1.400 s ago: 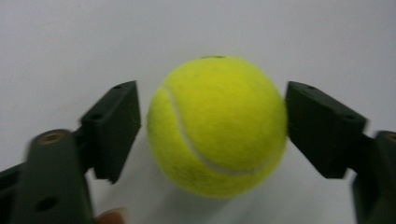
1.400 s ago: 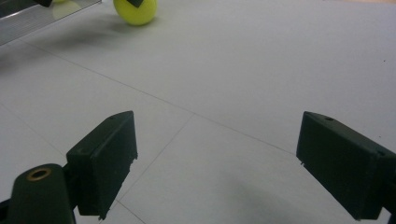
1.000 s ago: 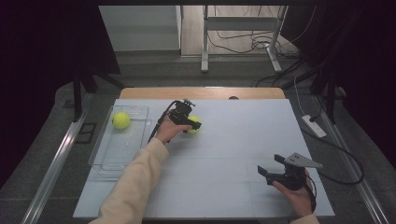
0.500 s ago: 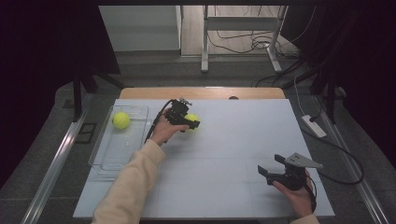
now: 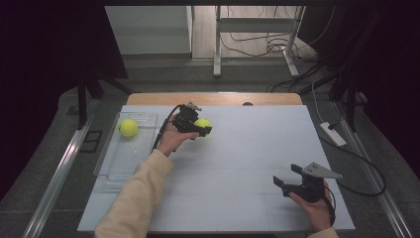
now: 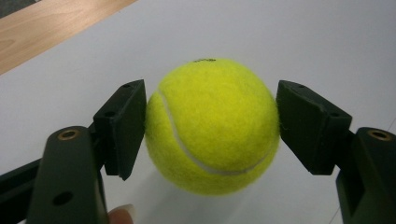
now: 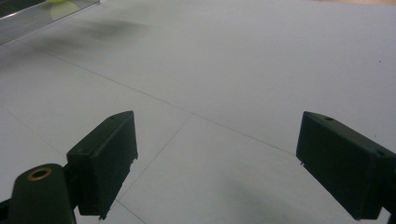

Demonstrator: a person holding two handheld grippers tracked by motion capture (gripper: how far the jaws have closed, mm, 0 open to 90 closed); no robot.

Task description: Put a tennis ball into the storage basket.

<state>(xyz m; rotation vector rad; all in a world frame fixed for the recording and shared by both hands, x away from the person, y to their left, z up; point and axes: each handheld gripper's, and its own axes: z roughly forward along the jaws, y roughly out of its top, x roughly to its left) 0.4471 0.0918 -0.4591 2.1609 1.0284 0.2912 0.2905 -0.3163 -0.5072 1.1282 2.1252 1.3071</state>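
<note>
Left gripper (image 5: 197,127) clamps a tennis ball (image 6: 212,126) just above the tabletop (image 5: 247,148), beside the clear tray (image 5: 110,168) (another ball (image 5: 128,127) sits inside). Carry step, probably; next calls for a release over the tray. Right gripper (image 5: 287,184) rests, jaws apart.

Dim room, grey floor (image 5: 163,74), white-topped table (image 5: 247,148), cables (image 5: 257,47), metal frame legs (image 5: 217,44)

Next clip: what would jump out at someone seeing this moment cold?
The bright yellow tennis ball clamped between the left gripper's jaws, above the white table left of centre. A second tennis ball sits in the clear tray at the table's left edge. The right gripper waits open near the front right.
</note>
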